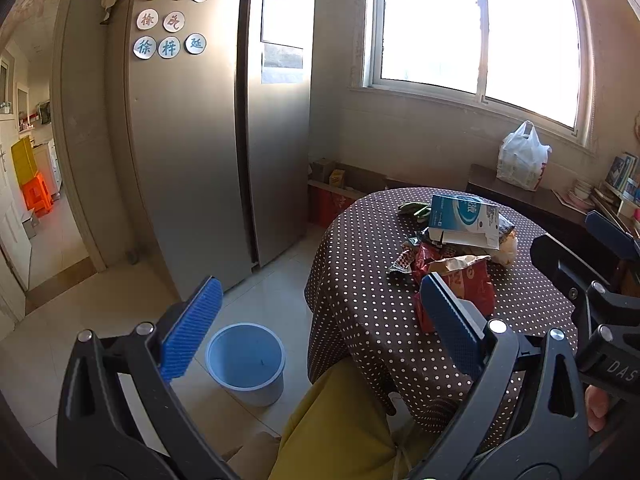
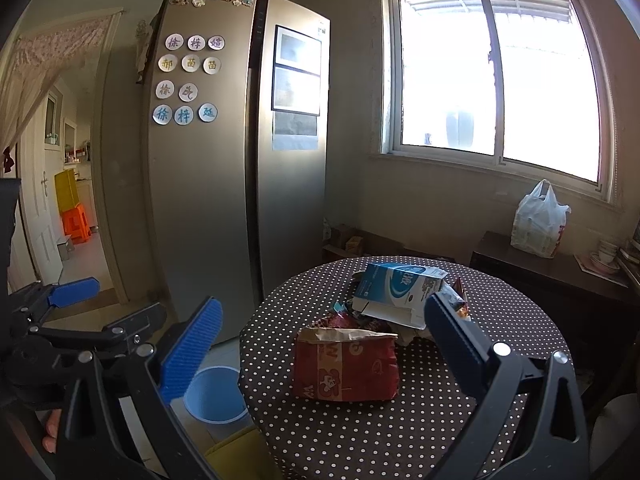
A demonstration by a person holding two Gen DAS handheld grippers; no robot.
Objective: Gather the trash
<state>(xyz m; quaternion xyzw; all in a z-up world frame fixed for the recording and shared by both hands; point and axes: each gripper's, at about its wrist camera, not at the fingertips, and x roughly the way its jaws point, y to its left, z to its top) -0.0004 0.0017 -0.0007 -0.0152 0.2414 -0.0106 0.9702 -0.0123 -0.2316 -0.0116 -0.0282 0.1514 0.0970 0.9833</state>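
A heap of trash lies on the round polka-dot table (image 2: pixel 360 432): a red snack bag (image 2: pixel 346 364) in front, a blue-and-white carton (image 2: pixel 400 286) behind it, and small crumpled wrappers (image 2: pixel 458 298) between. In the left wrist view the red bag (image 1: pixel 466 284) and carton (image 1: pixel 464 216) lie ahead on the table (image 1: pixel 368 312). A light blue bin (image 1: pixel 245 362) stands on the floor left of the table, also visible in the right wrist view (image 2: pixel 214 398). My left gripper (image 1: pixel 320 324) is open above the table edge. My right gripper (image 2: pixel 324 344) is open, short of the red bag.
A tall silver fridge (image 2: pixel 240 160) stands left of the table. A dark sideboard (image 2: pixel 552 280) with a white plastic bag (image 2: pixel 540 222) sits under the window. A person's yellow-clad leg (image 1: pixel 336 424) is near the table edge. A doorway (image 1: pixel 32 200) opens at far left.
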